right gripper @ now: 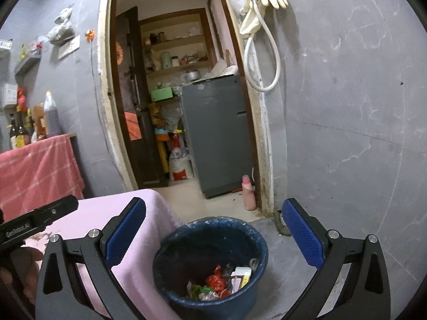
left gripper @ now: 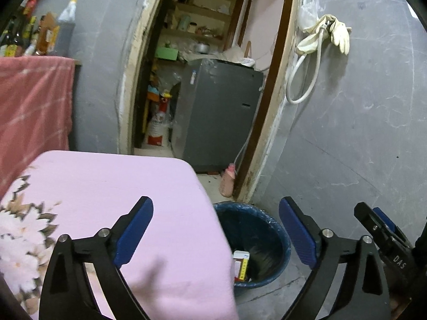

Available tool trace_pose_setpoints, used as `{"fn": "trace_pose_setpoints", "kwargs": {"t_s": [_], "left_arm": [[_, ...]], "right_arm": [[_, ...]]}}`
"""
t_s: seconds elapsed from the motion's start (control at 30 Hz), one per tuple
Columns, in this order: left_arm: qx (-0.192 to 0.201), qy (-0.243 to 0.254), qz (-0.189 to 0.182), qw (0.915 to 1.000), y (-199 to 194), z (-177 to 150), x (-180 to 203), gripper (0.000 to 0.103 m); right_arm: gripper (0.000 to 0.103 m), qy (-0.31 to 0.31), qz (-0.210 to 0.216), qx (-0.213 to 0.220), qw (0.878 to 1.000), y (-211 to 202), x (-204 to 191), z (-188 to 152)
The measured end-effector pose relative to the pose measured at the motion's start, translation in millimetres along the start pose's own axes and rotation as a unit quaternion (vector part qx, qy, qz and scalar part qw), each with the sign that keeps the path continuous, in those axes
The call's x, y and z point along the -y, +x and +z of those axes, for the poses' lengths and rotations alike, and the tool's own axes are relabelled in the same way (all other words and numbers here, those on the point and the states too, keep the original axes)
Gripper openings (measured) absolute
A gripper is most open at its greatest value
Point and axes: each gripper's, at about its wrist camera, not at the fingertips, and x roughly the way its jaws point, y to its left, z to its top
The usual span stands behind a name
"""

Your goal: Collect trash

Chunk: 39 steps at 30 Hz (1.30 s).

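Right tool (right gripper: 213,240) above trash bin (right gripper: 256,240)

A lived-in home: sauce bottles (right gripper: 20,130) on a cloth-draped counter, pantry shelves (right gripper: 176,53) and a grey fridge (right gripper: 218,136) through the doorway

Both grippers (left gripper: 216,214) (right gripper: 213,216): black arms w/ silver screws, blue textured pads (white lettering on housings).
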Motion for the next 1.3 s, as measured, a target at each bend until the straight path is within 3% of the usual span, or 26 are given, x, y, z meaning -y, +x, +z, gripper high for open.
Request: {"fn": "trace_pose_setpoints", "kwargs": {"t_s": [0.7,1.3], "left_arm": [[0.047,0.014,0.065,0.9966,-153,-51,-31,0.101],[0.061,0.026,0.085,0.9942,-211,-96,-39,0.101]], "right_arm": [[0.103,-0.015,0.049,0.024,0.998,-114,-67,-25],[0.103,-0.038,0.030,0.036,0.998,-173,-97,-67]]}}
